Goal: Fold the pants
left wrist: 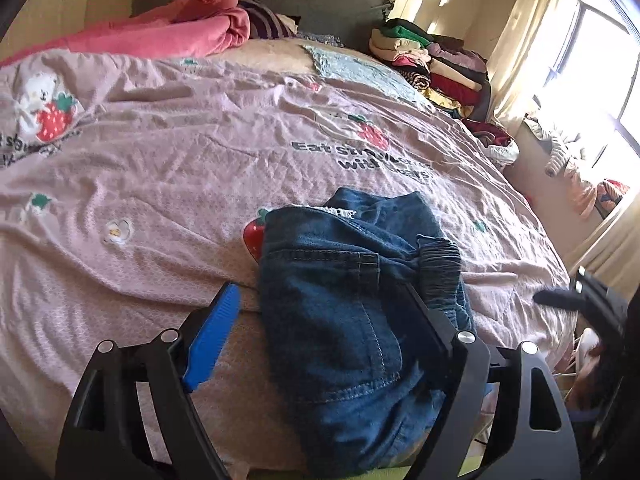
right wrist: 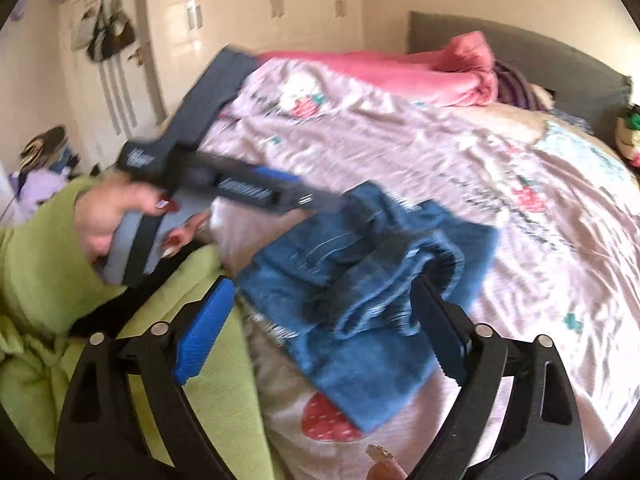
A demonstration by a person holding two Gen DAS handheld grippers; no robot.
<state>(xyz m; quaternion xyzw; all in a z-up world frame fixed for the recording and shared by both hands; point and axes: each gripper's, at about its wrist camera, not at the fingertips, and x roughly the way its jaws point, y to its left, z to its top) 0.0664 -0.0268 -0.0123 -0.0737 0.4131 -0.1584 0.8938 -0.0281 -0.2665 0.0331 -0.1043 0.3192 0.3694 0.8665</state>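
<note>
- Pants (left wrist: 352, 320), blue denim, lie folded into a compact bundle on the pink bedspread (left wrist: 168, 152), near the bed's close edge, with a back pocket and a gathered elastic waistband facing up.
- Left gripper (left wrist: 320, 312) points down at a slant over the bundle; its jaws stand spread wide, the blue-padded finger (left wrist: 212, 336) off to the left over the bedspread and the other finger over the denim near the waistband. No pinch on the cloth is visible.
- Right gripper (right wrist: 324, 312) also tilts downward, jaws spread, one blue pad over the green garment (right wrist: 44, 264) the person wears and the other at the pants' bunched waistband edge; it is not pinching the fabric.
- From the right wrist view, the person's left hand (right wrist: 116, 220) wraps the left gripper's handle, fingers curled around it, green sleeve at the wrist.
- Writing printed on the bedspread reads "Eat straw…" and "with bears" beside a strawberry print; the middle letters are lost in creases.
- Right wrist view is smeared by motion blur, so the denim's stitching there is hard to make out.
- Lower part of the pants is cut off behind the left gripper's frame.
- Stacked clothes (left wrist: 432, 64) sit at the far side of the bed near the window.
</note>
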